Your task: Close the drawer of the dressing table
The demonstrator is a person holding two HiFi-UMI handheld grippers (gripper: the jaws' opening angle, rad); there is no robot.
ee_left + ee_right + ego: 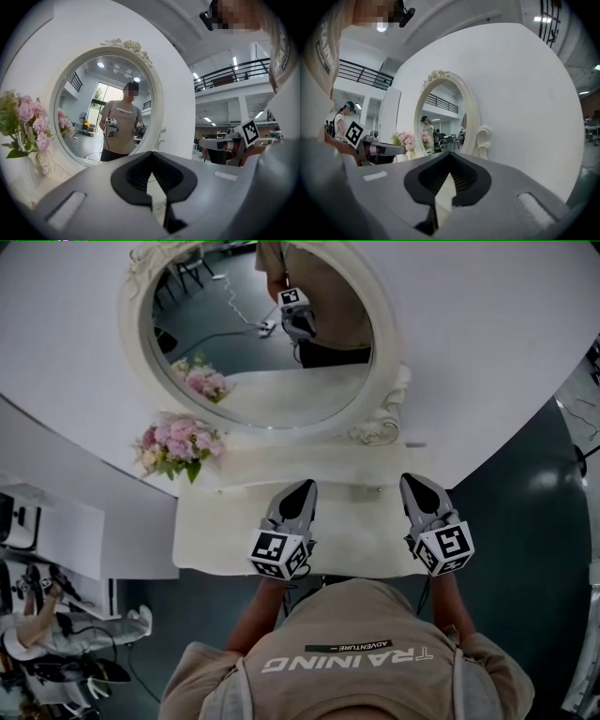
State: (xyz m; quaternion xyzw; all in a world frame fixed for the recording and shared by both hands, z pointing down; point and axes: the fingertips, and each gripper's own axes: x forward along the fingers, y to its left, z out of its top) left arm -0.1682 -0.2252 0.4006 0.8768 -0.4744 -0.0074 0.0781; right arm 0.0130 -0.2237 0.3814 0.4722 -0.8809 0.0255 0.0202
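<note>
Biggest worry here is that the drawer doesn't show in any view. My guess is it sits in the front face of the dressing table bench point(356, 531), below the oval mirror point(281, 399), tucked under the near edge where the grippers and the person's chest block the head view. So the push would start half blind. Come in too high and the tips just skate over the bench top. Come in off-centre and the drawer could rack sideways and jam on its runners. A hard shove might also rock the pink flower bouquet point(178, 448) standing just below-left of the mirror, or shake the mirror itself.

Jaws: the left gripper point(305, 486) and right gripper point(410, 479) both hover over the bench top in front of the mirror, side by side with a gap between them, pointing at it. Each gripper view shows its jaws brought together at the tips with nothing held — only the pale bench top shows through the slot behind the tips. Neither one looks to be touching the bench or anything else.
</note>
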